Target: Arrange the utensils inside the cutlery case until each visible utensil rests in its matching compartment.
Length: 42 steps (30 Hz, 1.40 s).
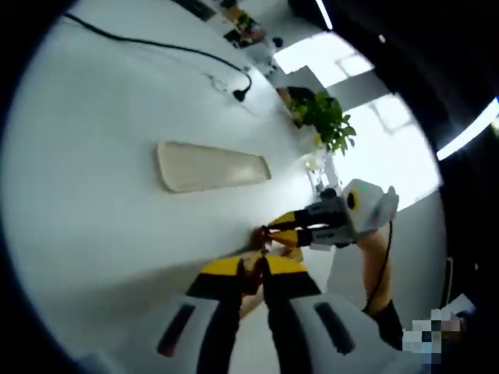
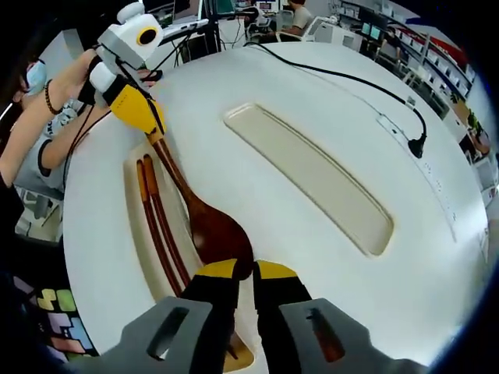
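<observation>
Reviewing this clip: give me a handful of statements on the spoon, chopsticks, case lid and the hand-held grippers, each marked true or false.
1. Both hand-held grippers hold the wooden spoon. True: the right hand-held gripper at its bowl, the left hand-held gripper at its handle end.
2. The chopsticks lie on the bare table. False: they lie in the cutlery case.
3. The lid lies apart from the case. True.
4. The spoon is metal. False: dark brown wood.
5. A black cable runs across the white table. True.
</observation>
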### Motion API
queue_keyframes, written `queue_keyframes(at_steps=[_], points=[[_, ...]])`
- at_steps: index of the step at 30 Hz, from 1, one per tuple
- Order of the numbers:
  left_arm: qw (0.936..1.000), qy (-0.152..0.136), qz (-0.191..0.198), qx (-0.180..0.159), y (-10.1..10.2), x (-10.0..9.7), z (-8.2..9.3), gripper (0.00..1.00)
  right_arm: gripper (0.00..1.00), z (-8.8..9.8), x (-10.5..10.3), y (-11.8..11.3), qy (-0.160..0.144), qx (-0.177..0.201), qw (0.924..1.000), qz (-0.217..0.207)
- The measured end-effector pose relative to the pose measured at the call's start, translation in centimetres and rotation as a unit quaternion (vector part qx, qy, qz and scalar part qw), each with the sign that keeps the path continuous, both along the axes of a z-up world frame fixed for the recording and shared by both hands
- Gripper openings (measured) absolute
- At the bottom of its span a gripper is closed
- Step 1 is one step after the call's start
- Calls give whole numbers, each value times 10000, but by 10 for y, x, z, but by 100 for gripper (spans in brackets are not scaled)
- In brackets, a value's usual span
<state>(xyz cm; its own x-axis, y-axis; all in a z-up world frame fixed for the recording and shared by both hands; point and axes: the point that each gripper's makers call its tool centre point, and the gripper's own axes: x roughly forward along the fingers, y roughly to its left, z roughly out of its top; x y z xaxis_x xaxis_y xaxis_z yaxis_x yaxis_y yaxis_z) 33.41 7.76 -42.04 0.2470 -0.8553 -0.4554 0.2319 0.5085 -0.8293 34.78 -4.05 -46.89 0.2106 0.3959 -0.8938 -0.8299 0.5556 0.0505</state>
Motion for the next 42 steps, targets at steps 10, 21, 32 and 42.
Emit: queue_keyframes(at_steps=[10,21,32,42], points=[[9982,306,178,-484,-5,-10,4,6,6,0,1,-2,-11,202,9997,127],[9956,151,333,-860,-6,-8,7,6,13,2,2,-9,511,1412,9877,-443],[9877,53,466,-1493,-10,-7,21,5,7,27,-10,-11,1236,2875,9437,-1070],[9786,61,503,-1994,-13,-13,31,6,3,55,-24,-16,1317,3595,9107,-1549]])
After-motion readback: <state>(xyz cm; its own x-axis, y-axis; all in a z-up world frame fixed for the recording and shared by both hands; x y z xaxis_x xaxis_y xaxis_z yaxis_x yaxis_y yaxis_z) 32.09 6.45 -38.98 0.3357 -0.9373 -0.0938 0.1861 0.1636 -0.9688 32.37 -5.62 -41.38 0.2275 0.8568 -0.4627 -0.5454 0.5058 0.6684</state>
